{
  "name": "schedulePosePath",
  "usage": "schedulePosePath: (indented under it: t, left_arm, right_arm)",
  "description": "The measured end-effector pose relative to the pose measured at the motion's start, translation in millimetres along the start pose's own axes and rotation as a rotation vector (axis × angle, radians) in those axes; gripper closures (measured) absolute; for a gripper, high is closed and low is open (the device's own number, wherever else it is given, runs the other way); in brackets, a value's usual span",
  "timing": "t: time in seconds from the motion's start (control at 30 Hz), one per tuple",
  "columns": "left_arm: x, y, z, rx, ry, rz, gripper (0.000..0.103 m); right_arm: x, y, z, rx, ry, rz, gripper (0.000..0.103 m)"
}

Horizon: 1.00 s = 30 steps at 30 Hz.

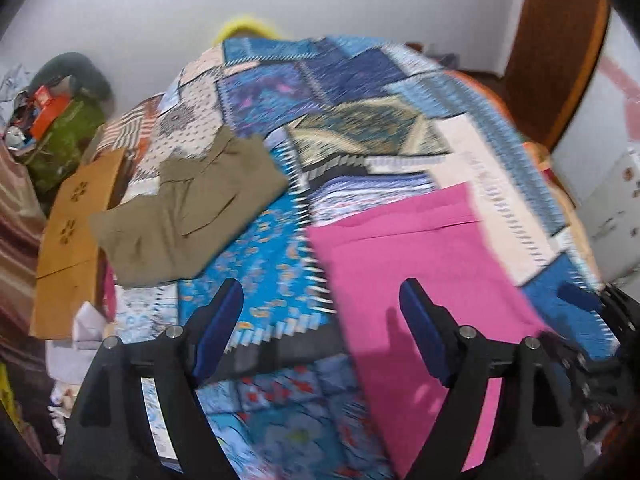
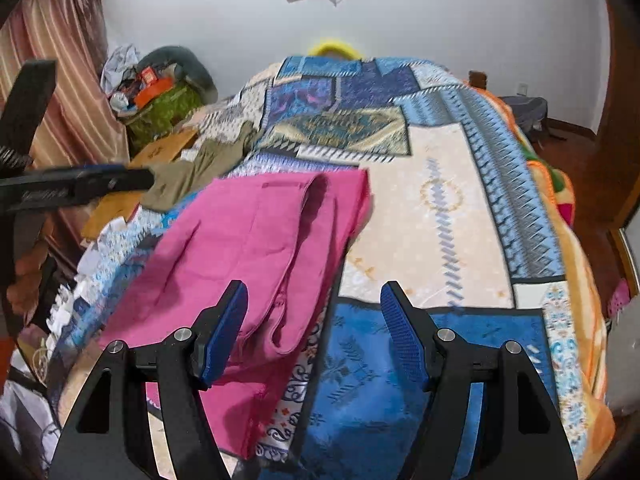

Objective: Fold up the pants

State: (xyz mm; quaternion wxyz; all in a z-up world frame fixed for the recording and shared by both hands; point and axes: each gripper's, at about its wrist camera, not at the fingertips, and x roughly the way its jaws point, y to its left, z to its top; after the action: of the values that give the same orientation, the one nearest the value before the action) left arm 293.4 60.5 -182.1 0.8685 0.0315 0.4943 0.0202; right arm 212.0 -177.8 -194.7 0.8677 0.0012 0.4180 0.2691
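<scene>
Bright pink cotton pants (image 2: pixel 256 248) lie lengthwise on the blue patchwork bedspread (image 2: pixel 452 208), legs together. Both tools, left (image 1: pixel 322 332) and right (image 2: pixel 314 330), hover open-jawed and empty. Best pinch both cuff corners evenly, then fold toward the waistband.

Pink pants (image 2: pixel 248 248) — folded lengthwise, legs stacked, lying flat on the patchwork bedspread (image 2: pixel 440 208), unheld
</scene>
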Motion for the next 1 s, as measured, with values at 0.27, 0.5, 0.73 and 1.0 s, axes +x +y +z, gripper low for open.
schedulePosePath:
  t: [0.27, 0.5, 0.73, 1.0]
  left_arm:
    - [54.7, -7.3, 23.0, 0.064, 0.079, 0.037, 0.023]
    - [106.4, -24.1, 33.0, 0.1, 0.166, 0.026, 0.008]
    - [108.5, -8.2, 16.5, 0.078, 0.156, 0.043, 0.0]
    - [68.7, 24.5, -31.8, 0.021, 0.172, 0.085, 0.0]
  right_arm:
    - [19.5, -1.8, -32.3, 0.045, 0.048, 0.02, 0.038]
    - [18.7, -2.1, -28.8, 0.04, 0.061, 0.023, 0.038]
    - [14.2, -3.4, -24.2, 0.031, 0.063, 0.01, 0.038]
    - [-6.2, -4.8, -18.5, 0.005, 0.034, -0.04, 0.038]
